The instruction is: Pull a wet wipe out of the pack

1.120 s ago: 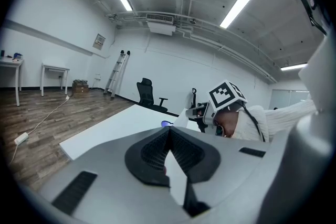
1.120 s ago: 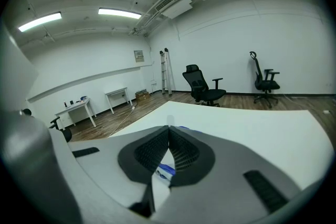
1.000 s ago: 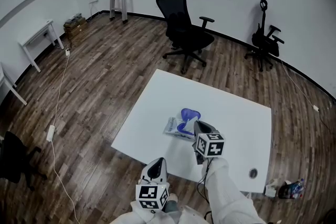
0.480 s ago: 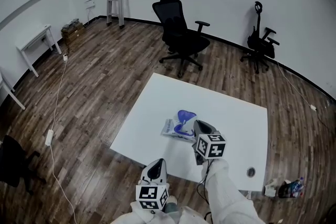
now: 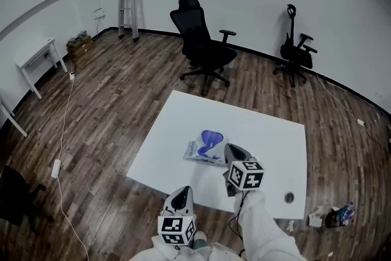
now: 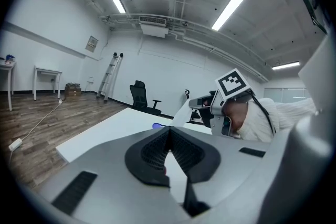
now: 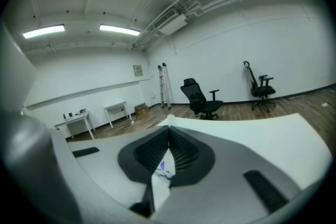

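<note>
The main risk now is that the pack (image 5: 200, 151) comes up together with the wipe (image 6: 180, 112), because nothing holds it down. The left tongs (image 6: 169, 131) are closed on nothing and hang near the person's body, well apart from the pack. If the sheet sticks in the opening, the light pack will probably lift off the table (image 5: 269, 143) or slide on it. A second risk, in my judgement, is that the next sheet follows the first one out, since such wipes are usually folded one into another. Also, the right tongs (image 7: 169, 128) are closed on only a small part of the wipe, so the wet sheet could slip out or tear if the pull is too fast

The pack lies flat on the table, a little to the left of its middle, just beyond the right tongs. It is a soft pale packet with blue print, and its blue lid (image 5: 211, 136) stands open on the far side. The wipe is a thin white sheet that runs as a narrow triangle from the right tongs down toward the pack; its lower end I cannot see clearly
</note>
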The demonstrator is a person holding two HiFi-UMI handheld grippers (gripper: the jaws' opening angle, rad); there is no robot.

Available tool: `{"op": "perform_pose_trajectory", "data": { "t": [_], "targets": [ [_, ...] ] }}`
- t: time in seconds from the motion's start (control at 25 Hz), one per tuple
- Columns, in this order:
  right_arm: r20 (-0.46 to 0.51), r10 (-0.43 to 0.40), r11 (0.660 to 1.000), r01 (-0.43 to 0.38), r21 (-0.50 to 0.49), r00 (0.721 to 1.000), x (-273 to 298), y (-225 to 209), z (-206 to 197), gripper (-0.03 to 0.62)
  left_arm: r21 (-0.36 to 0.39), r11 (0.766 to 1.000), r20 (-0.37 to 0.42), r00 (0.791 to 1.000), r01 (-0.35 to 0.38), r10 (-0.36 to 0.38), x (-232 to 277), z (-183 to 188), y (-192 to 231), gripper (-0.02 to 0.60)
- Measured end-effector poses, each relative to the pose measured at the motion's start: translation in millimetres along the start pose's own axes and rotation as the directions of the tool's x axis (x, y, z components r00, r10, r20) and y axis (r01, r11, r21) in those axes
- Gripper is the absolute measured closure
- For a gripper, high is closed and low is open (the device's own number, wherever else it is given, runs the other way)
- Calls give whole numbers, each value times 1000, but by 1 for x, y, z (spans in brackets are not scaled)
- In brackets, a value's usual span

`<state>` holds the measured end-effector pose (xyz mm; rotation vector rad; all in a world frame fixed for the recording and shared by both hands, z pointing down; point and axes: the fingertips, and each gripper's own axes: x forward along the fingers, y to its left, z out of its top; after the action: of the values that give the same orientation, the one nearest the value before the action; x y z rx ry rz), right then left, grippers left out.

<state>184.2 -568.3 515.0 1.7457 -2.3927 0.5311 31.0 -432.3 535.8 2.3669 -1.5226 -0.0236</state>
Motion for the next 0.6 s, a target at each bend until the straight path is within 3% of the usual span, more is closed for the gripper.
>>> {"op": "perform_pose_trajectory", "data": {
  "t": [0.28, 0.6],
  "targets": [
    [47, 5, 999, -7, 48, 999, -33, 4, 5, 585, 16, 1000, 17, 1000, 18, -18, 5, 11, -4, 583],
    [58, -25, 993, 18, 117, 998, -69, 0, -19, 585, 33, 998, 19, 998, 56, -57, 11, 16, -15, 583]
  ]
}}
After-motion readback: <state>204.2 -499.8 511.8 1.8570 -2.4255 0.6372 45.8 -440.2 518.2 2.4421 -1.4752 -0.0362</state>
